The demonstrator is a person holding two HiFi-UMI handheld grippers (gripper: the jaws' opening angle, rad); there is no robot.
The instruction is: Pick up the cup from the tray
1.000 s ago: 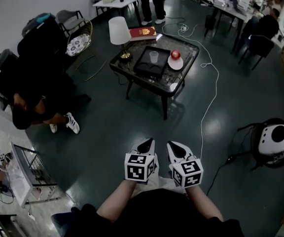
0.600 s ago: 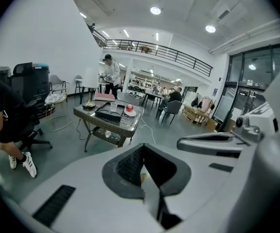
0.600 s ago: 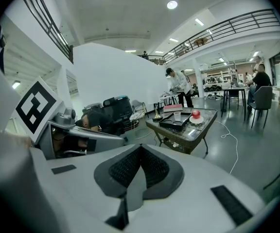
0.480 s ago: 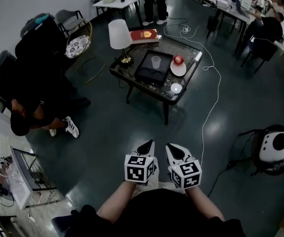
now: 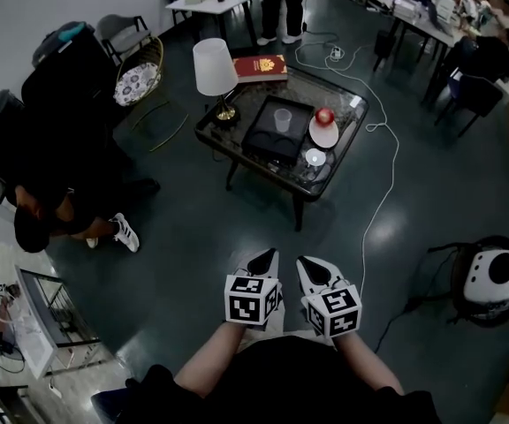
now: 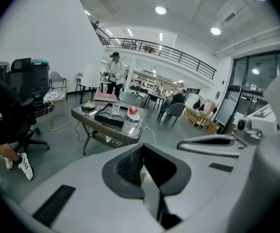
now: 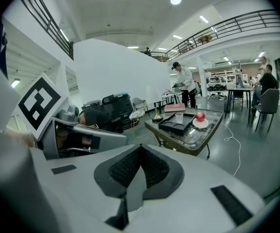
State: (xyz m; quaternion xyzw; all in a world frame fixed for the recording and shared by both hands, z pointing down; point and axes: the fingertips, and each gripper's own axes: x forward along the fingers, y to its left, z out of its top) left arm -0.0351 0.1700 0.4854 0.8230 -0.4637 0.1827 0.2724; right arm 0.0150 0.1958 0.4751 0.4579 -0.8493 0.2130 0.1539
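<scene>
While left tongs (image 5: 265, 256) and right tongs (image 5: 307, 261) sit closed, empty, cup (image 5: 282, 119) in tray (image 5: 268, 145), open floor (image 5: 237, 223) between.

Round ceiling lights (image 6: 161, 9) lit the hall brightly in both gripper views, while the head view was dimmer, with pale glare on the glossy floor (image 5: 383, 230), strong fisheye bending toward the edges, black vignetted corners and slightly soft far detail.
</scene>
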